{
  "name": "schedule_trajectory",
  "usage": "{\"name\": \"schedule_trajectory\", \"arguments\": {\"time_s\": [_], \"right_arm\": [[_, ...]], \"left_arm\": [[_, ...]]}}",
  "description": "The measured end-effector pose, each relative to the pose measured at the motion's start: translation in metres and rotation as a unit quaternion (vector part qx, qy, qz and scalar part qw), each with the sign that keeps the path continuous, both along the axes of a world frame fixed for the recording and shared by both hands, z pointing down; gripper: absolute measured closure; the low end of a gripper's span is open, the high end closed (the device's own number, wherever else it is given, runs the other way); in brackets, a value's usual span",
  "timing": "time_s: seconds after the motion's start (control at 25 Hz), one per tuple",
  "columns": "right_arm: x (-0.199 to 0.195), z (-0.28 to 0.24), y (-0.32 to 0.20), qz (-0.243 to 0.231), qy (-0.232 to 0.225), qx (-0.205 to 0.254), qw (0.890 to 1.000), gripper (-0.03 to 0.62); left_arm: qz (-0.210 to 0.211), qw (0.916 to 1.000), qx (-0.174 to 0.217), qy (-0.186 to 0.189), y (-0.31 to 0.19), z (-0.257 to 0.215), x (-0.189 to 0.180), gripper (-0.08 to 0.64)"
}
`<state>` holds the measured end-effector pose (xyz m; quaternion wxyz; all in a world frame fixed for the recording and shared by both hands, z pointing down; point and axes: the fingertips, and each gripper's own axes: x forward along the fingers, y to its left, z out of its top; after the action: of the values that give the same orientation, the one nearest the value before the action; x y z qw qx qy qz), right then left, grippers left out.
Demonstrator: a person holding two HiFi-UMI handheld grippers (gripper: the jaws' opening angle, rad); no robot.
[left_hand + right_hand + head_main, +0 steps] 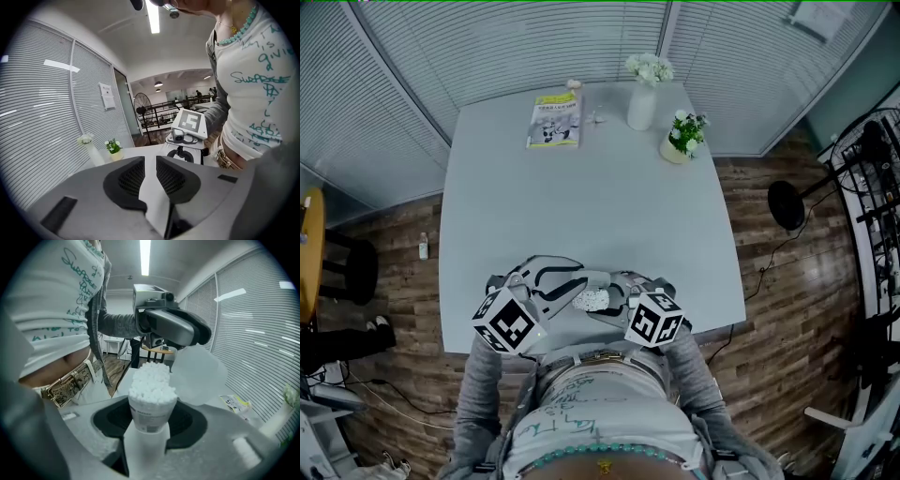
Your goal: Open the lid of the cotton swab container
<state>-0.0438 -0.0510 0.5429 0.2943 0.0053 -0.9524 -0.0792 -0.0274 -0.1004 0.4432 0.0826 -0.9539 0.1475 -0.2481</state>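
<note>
The right gripper point(150, 430) holds the container point(149, 414) upright, its jaws closed against the lower body from both sides. The container sits at the near edge of the table point(581, 206), just in front of the person point(600, 422). Its lid point(199, 376) is open: the pale, translucent disc stands tipped to the container's right, level with the mouth. The swabs point(151, 380) show as a packed white mound, rising a little above the rim. The left gripper point(149, 174) faces the right one across the container and shows higher in the right gripper view, with its dark front end just above the raised lid. That view does not show whether it touches the lid. Its jaws stand a narrow gap apart with nothing between them; only bare table shows through the slot. In the head view the two marker cubes sit side by side at the near edge, with the container between and slightly beyond them. At the far edge of the table are a booklet point(554, 120) lying flat, a white vase point(641, 105) of pale flowers and, near it, a small potted plant point(684, 136), all well apart from the grippers.
</note>
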Motion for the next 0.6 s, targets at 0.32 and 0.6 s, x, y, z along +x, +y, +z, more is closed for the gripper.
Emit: {"name": "schedule_trajectory", "arguments": {"time_s": [0.32,0.6], "right_arm": [[-0.002,-0.011,0.001,0.001,-0.028,-0.011,1.000,0.393],[0.000,-0.012,0.001,0.005,-0.034,-0.017,0.999,0.393]], "left_arm": [[-0.031,0.9990,-0.009,0.030,-0.011,-0.004,-0.004,0.488],[-0.040,0.9979,-0.006,0.050,-0.013,-0.006,-0.002,0.488]]}}
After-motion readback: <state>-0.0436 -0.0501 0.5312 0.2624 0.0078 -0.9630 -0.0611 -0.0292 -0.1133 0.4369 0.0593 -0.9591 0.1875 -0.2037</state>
